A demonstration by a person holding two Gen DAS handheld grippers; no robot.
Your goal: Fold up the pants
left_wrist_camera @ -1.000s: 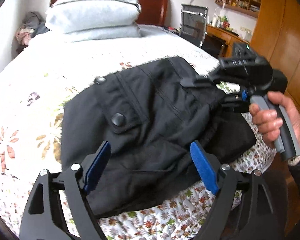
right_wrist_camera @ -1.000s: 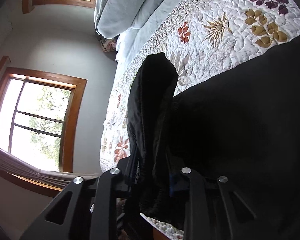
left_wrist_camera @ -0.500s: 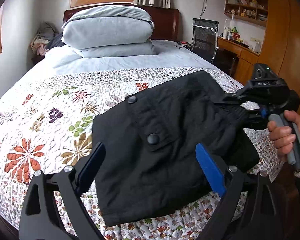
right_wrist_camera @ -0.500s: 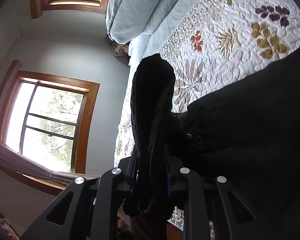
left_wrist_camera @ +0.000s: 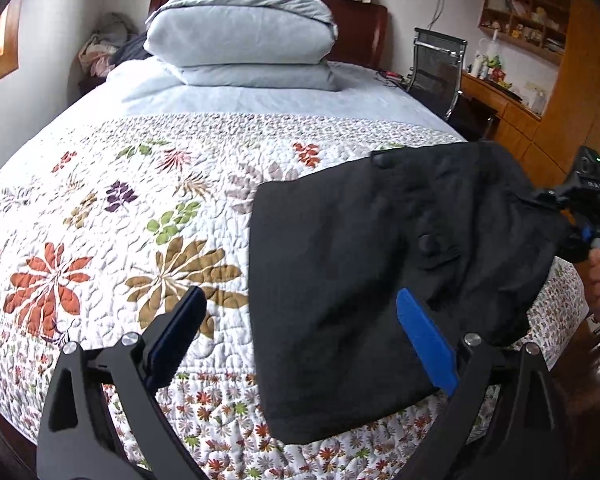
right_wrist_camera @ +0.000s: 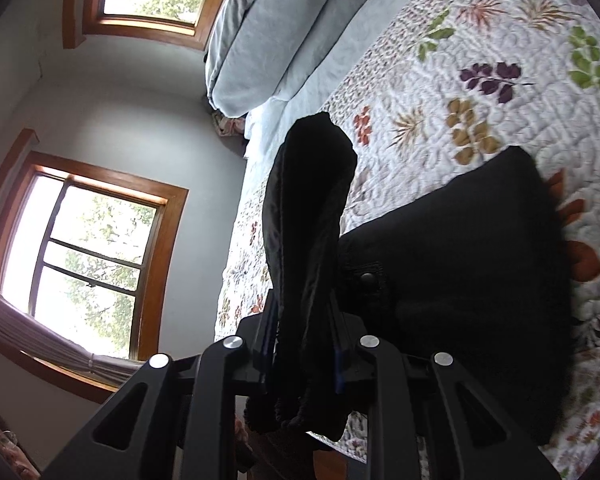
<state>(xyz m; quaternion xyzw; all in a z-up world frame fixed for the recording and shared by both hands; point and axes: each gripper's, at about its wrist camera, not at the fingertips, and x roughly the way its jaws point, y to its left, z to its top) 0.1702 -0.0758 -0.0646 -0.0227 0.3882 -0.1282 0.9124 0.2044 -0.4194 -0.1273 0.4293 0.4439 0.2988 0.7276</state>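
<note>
Pants (left_wrist_camera: 364, 280), black and already folded into a thick square, lie on the quilt (left_wrist_camera: 140, 208) at the near right corner of the bed, one edge hanging toward the side. My right gripper (right_wrist_camera: 304, 344) is clamped on a bunched fold of them, which stands up between its 2 fingers in the right wrist view. My left gripper (left_wrist_camera: 300, 336) has just been opening and now stands wide, its blue pads (left_wrist_camera: 426, 340) clear of the cloth, with only the bundle's near edge lying under them. I judge the folding nearly done: the step in hand is setting the last flap. Next I should lower my right gripper, lay that fold flat on the stack, then let go and smooth it.
</note>
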